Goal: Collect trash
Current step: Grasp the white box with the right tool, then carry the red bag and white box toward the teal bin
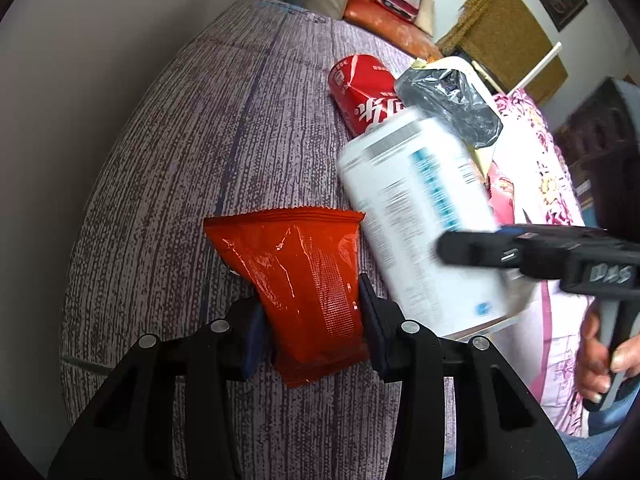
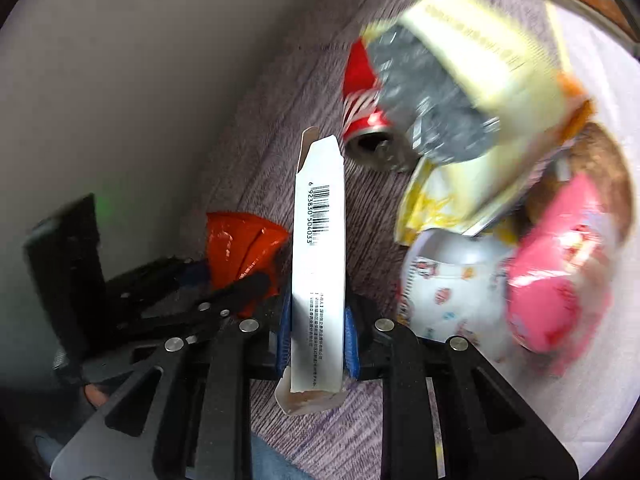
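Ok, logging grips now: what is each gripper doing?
Left gripper: shut on the orange wrapper.
Right gripper: shut on the white carton.

Purple woven tabletop (image 1: 168, 168); floral cloth (image 1: 536, 152); brown basket (image 1: 504, 36).

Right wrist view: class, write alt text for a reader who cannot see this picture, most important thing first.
The right gripper clamps a flat white carton with a barcode, held upright over a purple-grey table. To its left the left gripper holds an orange wrapper; a red can and blurred packets lie beyond.
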The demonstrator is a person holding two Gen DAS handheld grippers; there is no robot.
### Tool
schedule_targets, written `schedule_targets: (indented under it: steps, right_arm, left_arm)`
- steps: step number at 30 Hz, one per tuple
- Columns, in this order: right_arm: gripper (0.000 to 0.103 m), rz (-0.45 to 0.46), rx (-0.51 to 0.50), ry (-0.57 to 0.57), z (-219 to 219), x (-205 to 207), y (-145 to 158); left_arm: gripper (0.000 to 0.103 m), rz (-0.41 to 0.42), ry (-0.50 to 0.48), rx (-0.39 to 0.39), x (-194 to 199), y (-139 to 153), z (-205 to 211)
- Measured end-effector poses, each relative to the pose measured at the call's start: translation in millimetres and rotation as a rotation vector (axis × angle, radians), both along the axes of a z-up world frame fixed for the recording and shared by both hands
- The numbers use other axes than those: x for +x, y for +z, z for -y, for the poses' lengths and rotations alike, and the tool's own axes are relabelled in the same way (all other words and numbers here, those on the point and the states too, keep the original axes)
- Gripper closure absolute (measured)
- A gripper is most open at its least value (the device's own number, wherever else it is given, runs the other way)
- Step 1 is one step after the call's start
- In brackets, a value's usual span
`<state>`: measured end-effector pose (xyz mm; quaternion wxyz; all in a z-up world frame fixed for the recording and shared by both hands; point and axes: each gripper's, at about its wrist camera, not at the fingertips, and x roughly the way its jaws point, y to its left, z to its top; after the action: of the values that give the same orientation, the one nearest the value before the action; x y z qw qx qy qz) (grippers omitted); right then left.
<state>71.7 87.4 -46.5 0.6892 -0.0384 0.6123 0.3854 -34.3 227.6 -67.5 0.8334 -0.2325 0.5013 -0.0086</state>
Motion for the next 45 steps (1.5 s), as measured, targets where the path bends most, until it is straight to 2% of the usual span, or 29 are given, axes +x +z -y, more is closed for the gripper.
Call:
schedule_targets:
  steps: [8,17,22,29,45]
  right_arm:
    - [0.083,0.09,0.099,-0.139,66.9,3.0,50.9]
    - [0.083,0.148,0.16,-0.33,167.9,13.6,79.5]
    - [0.082,0.171,0.184,-0.42,216.2,17.2,81.5]
    - [0.082,0.186,0.193,-0.561,286.1,22.3,74.8]
    - [0.082,0.229,0.19,-0.829,432.2,27.2,52.2]
  left_arm:
    - [0.062,0.061,-0.043,-0.007,8.1,33.7,21.6]
    - [0.062,0.125,-0.192,0.008,36.4,71.9,92.5]
    - [0.062,0.137,-0.3,0.03,59.7,81.9,149.3]
    - [0.062,0.131,-0.437,0.085,98.0,81.5,227.5]
    - [0.062,0.109,-0.635,0.171,152.5,69.5,370.4]
